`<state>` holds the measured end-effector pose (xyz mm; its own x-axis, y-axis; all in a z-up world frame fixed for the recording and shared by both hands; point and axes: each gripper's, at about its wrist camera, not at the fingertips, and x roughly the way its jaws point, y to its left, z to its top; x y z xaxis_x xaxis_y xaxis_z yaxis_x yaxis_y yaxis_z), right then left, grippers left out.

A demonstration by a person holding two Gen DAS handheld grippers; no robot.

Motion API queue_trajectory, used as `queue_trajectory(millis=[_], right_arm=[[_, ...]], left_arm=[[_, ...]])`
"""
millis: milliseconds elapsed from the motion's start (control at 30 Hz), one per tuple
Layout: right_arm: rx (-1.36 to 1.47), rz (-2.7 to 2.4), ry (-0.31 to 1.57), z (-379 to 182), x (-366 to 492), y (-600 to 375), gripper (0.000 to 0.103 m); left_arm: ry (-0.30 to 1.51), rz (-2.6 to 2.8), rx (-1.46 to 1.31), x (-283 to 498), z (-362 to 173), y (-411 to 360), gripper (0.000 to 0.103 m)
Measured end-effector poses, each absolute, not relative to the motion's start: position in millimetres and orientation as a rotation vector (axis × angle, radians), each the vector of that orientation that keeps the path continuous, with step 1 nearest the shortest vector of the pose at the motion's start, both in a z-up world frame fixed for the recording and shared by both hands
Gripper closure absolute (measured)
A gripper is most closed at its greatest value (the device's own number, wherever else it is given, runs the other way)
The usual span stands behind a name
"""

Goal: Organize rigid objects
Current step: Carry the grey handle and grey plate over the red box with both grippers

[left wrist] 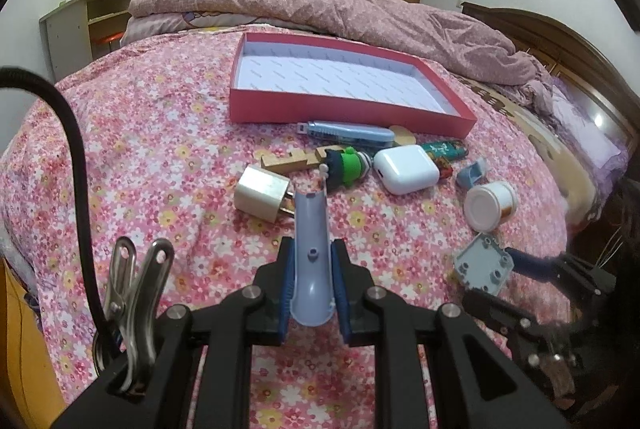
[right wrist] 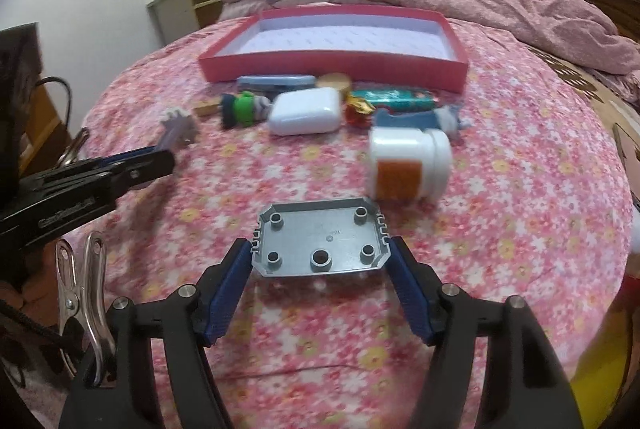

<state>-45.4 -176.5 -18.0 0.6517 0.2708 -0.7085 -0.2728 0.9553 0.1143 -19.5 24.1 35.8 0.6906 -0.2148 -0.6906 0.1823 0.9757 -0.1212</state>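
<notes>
I held a long lilac-grey curved plastic shell (left wrist: 311,261) in my left claw and a flat grey studded plate (right wrist: 320,239) in my right, above the bed's (left wrist: 160,157) near edge; the red tray (left wrist: 344,109) lay beyond, toward the far edge.

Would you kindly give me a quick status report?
Left gripper shut on pale blue plastic channel. Right gripper holds grey studded plate. Red tray unobstructed.

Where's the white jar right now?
The white jar lies on its side on the floral bedspread, right of centre in the right wrist view, just beyond the grey plate between the right tongs, near the white case.
</notes>
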Motion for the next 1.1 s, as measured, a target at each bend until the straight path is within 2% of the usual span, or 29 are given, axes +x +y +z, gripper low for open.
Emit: queue_trajectory(millis=[1100], right_arm=[[0.009,0.486,0.730,20.0,-63.4,-164.9,0.033]], left_arm=[[0.750,-0.266,0.006,-13.1,67.4,8.1,0.085]])
